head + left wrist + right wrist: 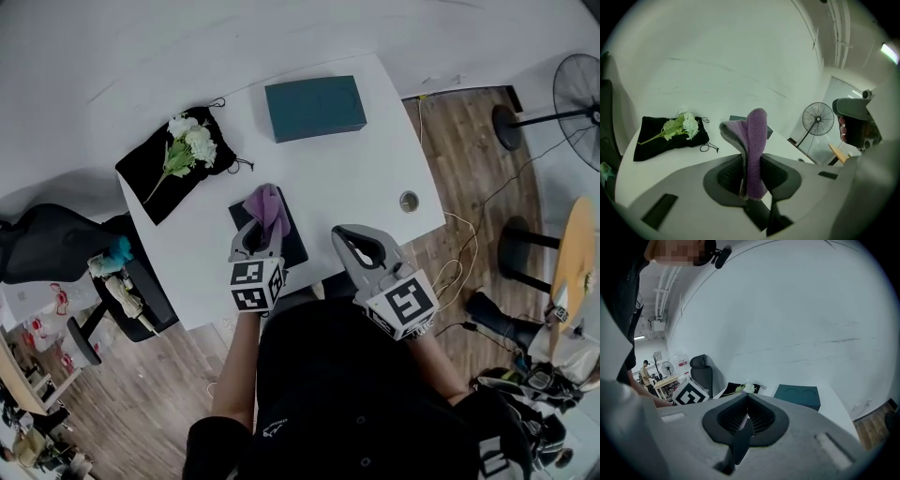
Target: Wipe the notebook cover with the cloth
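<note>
Cloth [268,204], purple, limp and light, stands pinched at a fold in the closed left tongs [255,240], over the dark notebook [294,242] lying near the desk's [356,178] front edge. The right tongs [360,246], drawn together on nothing, hover just beside. The flat, stiff notebook may slide, so it is best steadied at an edge.

On the table [347,178], the box [315,108] lies at the far side. The drawstring bag [155,178] lies at the left corner, with a bunch of flowers [190,142] on it. The notebook [292,246] lies at the near edge. Over it is the cloth [267,208], between the left gripper's [255,232] jaws. The right gripper [361,246] is just right of the notebook. An office chair [56,246] stands left of the table.
</note>
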